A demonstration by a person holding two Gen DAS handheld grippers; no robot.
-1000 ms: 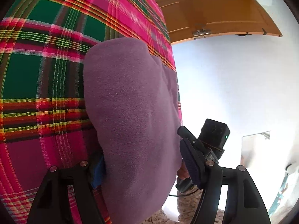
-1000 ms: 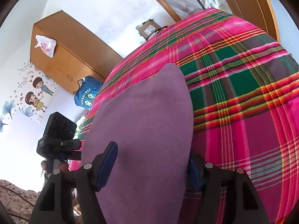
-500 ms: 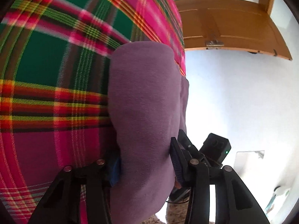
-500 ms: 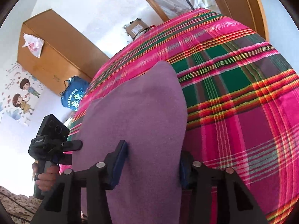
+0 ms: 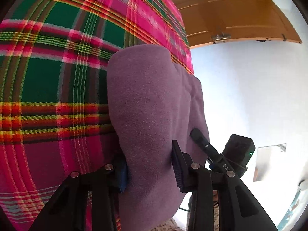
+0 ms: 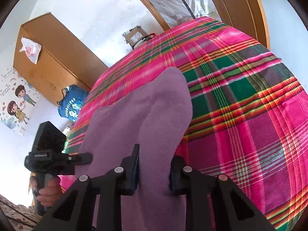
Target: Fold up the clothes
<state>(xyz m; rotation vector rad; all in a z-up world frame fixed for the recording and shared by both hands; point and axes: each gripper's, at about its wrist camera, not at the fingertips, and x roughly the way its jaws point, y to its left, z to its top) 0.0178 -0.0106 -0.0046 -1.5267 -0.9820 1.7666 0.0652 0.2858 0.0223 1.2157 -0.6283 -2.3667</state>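
Purple fleece garment (image 5: pixel 150 115) gripped at its near edge, at the side of the bed.

The garment lay on the plaid bedspread (image 5: pixel 48 88), its near edge overhanging. It was pinched by the closing jaws of the left gripper (image 5: pixel 150 171) and the right gripper (image 6: pixel 154 171), fabric bunched between both. For a clean fold, both layers should probably be caught and lifted evenly. A wooden wardrobe (image 6: pixel 48 57) and door (image 5: pixel 231 13) were seen beyond.

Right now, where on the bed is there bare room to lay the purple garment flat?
The plaid bedspread lies bare beyond and right of the purple garment in the right wrist view, and left of it in the left wrist view. It is crowded at the near edge, where the left gripper and right gripper are closing on the cloth.
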